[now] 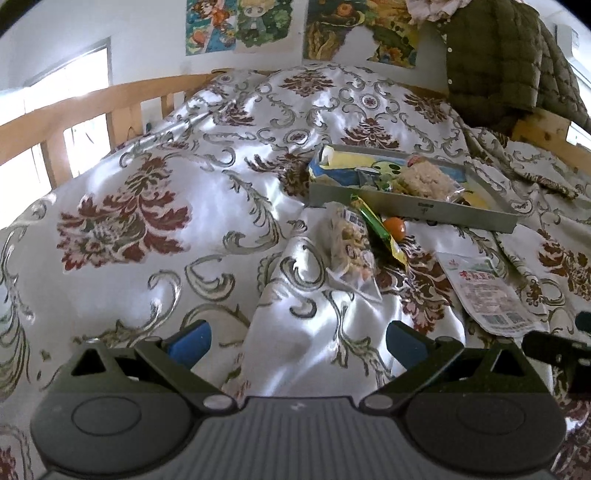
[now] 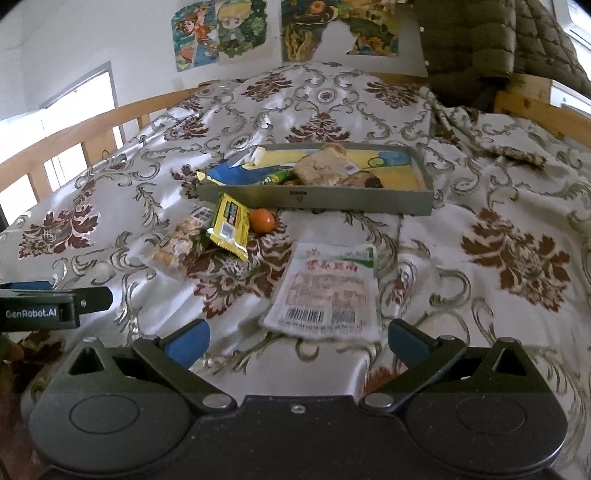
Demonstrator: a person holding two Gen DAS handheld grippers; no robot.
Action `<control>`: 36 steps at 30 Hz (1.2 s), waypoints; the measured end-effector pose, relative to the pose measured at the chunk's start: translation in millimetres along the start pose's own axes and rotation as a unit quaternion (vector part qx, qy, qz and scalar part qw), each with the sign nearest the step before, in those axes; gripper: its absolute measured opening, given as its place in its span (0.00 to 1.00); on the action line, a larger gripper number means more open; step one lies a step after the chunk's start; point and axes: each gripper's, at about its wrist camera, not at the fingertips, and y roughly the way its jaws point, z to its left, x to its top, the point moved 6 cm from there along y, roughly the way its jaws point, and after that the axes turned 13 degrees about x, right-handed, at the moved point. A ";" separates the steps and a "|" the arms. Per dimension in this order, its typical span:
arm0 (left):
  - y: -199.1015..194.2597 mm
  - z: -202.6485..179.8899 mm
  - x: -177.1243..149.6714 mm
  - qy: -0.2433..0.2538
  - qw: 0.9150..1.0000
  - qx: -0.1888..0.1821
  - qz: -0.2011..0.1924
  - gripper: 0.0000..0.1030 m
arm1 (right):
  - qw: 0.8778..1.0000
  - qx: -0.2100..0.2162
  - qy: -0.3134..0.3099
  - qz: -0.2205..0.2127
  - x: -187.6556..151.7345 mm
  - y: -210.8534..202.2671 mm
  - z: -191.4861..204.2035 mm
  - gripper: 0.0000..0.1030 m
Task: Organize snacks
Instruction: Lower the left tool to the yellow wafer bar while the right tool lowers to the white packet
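Note:
A grey tray (image 2: pixel 369 201) lies on the patterned bedspread and holds several snack packets; it also shows in the left wrist view (image 1: pixel 443 212). In front of it lie a clear bag of mixed snacks (image 2: pixel 175 245) (image 1: pixel 351 247), a yellow-green packet (image 2: pixel 231 225) (image 1: pixel 378 229), a small orange ball (image 2: pixel 262 220) (image 1: pixel 394 226) and a white packet with red print (image 2: pixel 327 291) (image 1: pixel 484 291). My right gripper (image 2: pixel 295 341) is open and empty, just short of the white packet. My left gripper (image 1: pixel 295 343) is open and empty over bare bedspread, left of the snacks.
A wooden bed rail (image 1: pixel 74 107) runs along the left and far side. A dark green quilted jacket (image 1: pixel 506 55) hangs at the back right. Posters (image 2: pixel 221 33) are on the wall. The bedspread (image 1: pixel 147 221) is rumpled with folds.

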 end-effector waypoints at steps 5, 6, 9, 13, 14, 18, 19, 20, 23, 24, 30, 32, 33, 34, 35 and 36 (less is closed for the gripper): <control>8.4 -10.0 14.7 0.008 1.000 -0.018 -0.014 1.00 | 1.000 -0.001 0.012 0.006 7.0 22.5 -17.6 0.99; 10.6 -13.0 18.8 0.012 1.000 -0.023 -0.017 1.00 | 1.000 -0.001 0.016 0.008 7.1 27.5 -21.3 0.99; 16.0 -22.7 31.2 0.027 0.998 -0.040 -0.030 1.00 | 1.000 0.001 0.020 0.013 8.5 42.6 -29.2 0.99; 24.2 -40.6 49.1 0.055 0.995 -0.070 -0.050 1.00 | 1.000 0.002 0.015 0.018 15.7 62.4 -35.6 0.99; 27.5 -45.9 54.1 0.060 0.994 -0.079 -0.053 1.00 | 1.000 0.005 0.014 0.019 18.0 67.0 -36.8 0.99; 44.4 -67.0 69.1 0.077 0.990 -0.112 -0.043 1.00 | 1.000 0.011 0.014 0.024 26.5 86.5 -42.5 0.99; 49.8 -72.9 72.4 0.077 0.989 -0.124 -0.034 1.00 | 0.999 0.010 0.019 0.024 27.0 89.6 -45.9 0.99; 54.3 -77.1 74.0 0.076 0.988 -0.133 -0.026 1.00 | 0.999 0.011 0.028 0.024 26.3 91.4 -49.8 0.99; 68.6 -89.1 79.0 0.066 0.984 -0.166 0.003 1.00 | 0.998 0.018 0.051 0.023 21.9 94.6 -60.7 0.99; 73.6 -92.5 80.6 0.062 0.982 -0.176 0.012 1.00 | 0.998 0.020 0.051 0.024 20.9 96.2 -61.4 0.99; 104.1 -110.7 84.6 0.038 0.980 -0.184 0.058 0.99 | 0.999 0.035 0.026 0.032 16.9 110.0 -58.8 0.99; 109.2 -113.2 87.9 0.029 0.980 -0.188 0.057 0.98 | 0.998 0.042 0.017 0.033 15.5 114.8 -57.5 0.99; 112.6 -114.7 89.5 0.026 0.980 -0.187 0.059 0.96 | 0.998 0.046 0.010 0.034 15.2 117.1 -55.9 0.99; 115.7 -115.6 90.8 0.023 0.981 -0.185 0.060 0.94 | 0.998 0.048 0.002 0.036 15.6 119.7 -54.1 0.99; 118.1 -116.7 92.4 0.023 0.981 -0.184 0.058 0.93 | 0.998 0.048 -0.006 0.039 15.5 121.7 -52.9 0.99; 120.8 -118.6 93.6 0.027 0.982 -0.180 0.055 0.88 | 0.998 0.047 -0.015 0.041 15.7 123.2 -52.1 0.99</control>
